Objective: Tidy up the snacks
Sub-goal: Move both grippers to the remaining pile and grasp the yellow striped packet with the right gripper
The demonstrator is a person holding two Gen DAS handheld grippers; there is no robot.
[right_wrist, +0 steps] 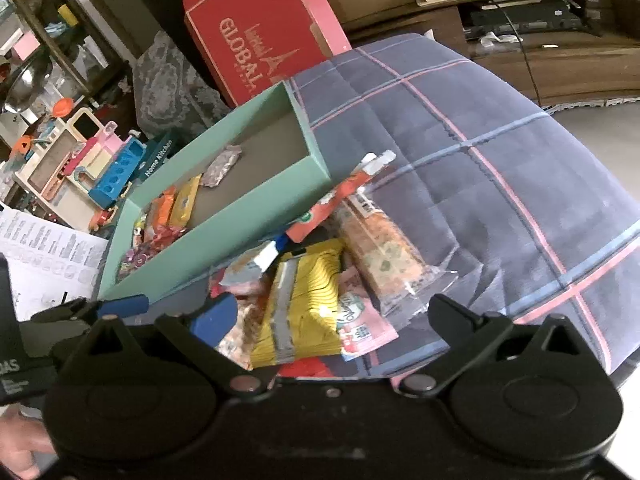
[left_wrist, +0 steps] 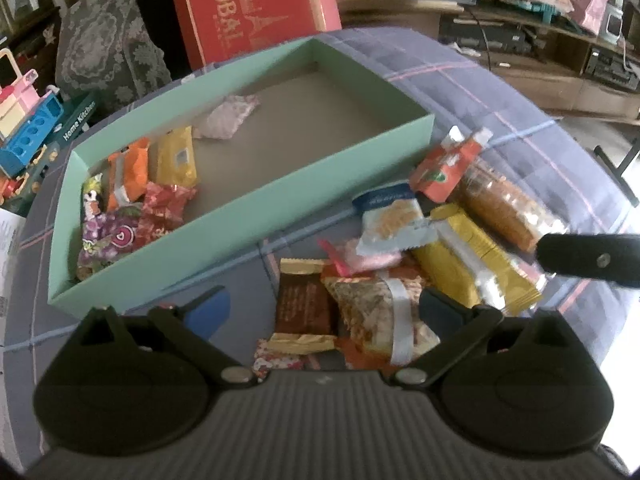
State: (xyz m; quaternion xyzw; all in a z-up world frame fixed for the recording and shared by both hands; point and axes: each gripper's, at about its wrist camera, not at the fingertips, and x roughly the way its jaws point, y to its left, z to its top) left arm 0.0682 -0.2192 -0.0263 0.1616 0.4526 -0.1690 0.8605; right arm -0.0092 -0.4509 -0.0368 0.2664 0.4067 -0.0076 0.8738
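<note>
Cluttered living room behind; up close, a plaid cloth [right_wrist: 480, 184] covers our work surface. On it sits a shallow green box [left_wrist: 256, 200], its near-left end holding several packets [left_wrist: 136, 200], with one pale packet [left_wrist: 228, 114] farther in; the rest is bare. A loose snack pile [left_wrist: 420, 256] lies right of the box, just beside it. Our left gripper [left_wrist: 320, 308] hovers released over the pile; our right gripper [right_wrist: 332, 316] is also spread wide, holding nothing. These wrappers look light, crinkly and slippery, so we judge a pinch across the yellow pack [right_wrist: 304, 304] at its middle safest.
</note>
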